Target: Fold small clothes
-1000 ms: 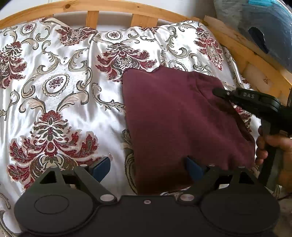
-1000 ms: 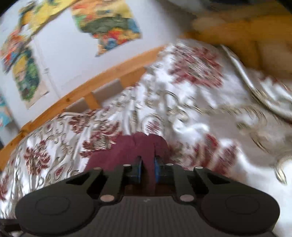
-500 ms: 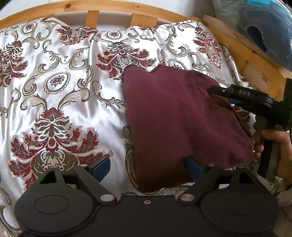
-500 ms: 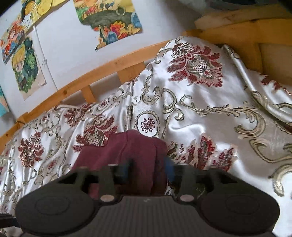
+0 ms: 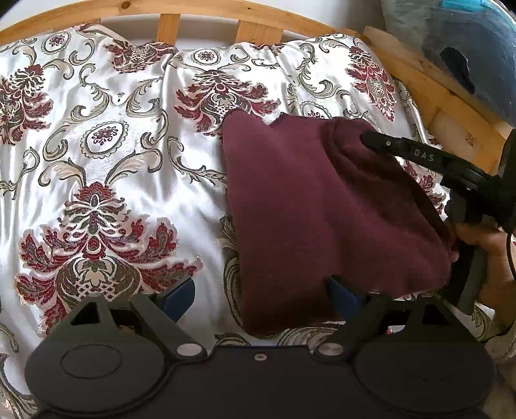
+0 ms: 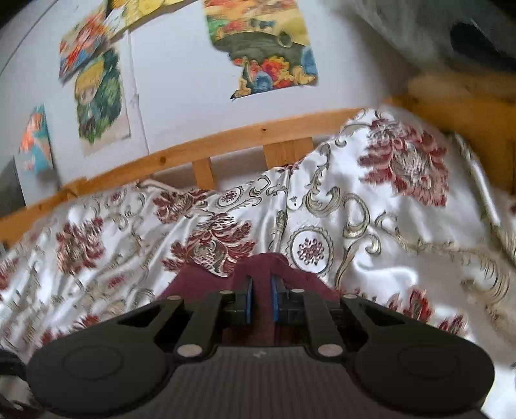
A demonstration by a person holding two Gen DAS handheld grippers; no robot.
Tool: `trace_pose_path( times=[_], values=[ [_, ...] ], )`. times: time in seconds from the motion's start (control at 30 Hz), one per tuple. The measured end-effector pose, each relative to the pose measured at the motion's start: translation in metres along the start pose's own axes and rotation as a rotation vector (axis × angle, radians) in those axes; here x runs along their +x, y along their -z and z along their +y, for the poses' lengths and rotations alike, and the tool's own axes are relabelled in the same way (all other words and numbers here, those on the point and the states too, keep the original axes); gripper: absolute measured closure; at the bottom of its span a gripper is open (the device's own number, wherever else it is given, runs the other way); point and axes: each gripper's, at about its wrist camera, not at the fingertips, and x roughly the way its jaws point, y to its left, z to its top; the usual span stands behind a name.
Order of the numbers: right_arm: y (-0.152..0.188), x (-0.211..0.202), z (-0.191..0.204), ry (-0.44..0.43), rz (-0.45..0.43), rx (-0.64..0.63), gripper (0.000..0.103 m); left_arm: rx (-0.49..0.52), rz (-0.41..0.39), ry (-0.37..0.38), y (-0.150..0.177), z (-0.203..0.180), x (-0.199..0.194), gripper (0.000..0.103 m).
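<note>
Left wrist view shows the floral satin bedspread (image 5: 96, 167) across a bed with a wooden rail (image 5: 200, 8), and on it, right of centre, the maroon garment (image 5: 306, 206), already folded to a rough rectangle. The left gripper (image 5: 258, 298) hovers at the garment's near edge, jaws spread wide and empty. The right gripper (image 6: 260, 301) is closing on the garment's far right corner, cloth between its pads. Judged step: gripping for another fold; next, lift that corner and carry it across.
</note>
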Motion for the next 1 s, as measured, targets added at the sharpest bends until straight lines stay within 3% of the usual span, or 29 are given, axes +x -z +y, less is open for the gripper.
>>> trace_pose_path(
  times=[0.2,0.3,0.33,0.47,0.63,0.77,1.0],
  values=[
    [0.005,0.001,-0.035,0.107,0.045,0.152,0.089,0.002,-0.001,0.004,-0.001,0.0,0.0,0.013],
    [0.009,0.001,-0.051,0.074,0.069,0.243,0.088,-0.007,-0.002,0.007,-0.001,0.0,-0.001,0.013],
    [0.01,0.001,-0.054,0.07,0.076,0.262,0.082,-0.014,-0.004,0.011,-0.001,0.001,-0.002,0.013],
    [0.011,-0.004,-0.063,0.023,0.106,0.335,0.041,-0.063,-0.022,0.041,-0.003,0.007,-0.007,0.012],
    [0.014,-0.009,-0.065,-0.096,0.165,0.442,0.014,-0.135,-0.081,0.123,-0.01,0.016,-0.013,0.006],
    [0.019,-0.001,-0.056,-0.115,0.21,0.422,0.012,-0.152,-0.087,0.189,-0.021,0.012,-0.003,0.004],
    [0.028,0.019,-0.05,-0.097,0.2,0.392,0.009,-0.135,0.022,0.152,-0.016,0.004,0.022,0.001]
  ],
)
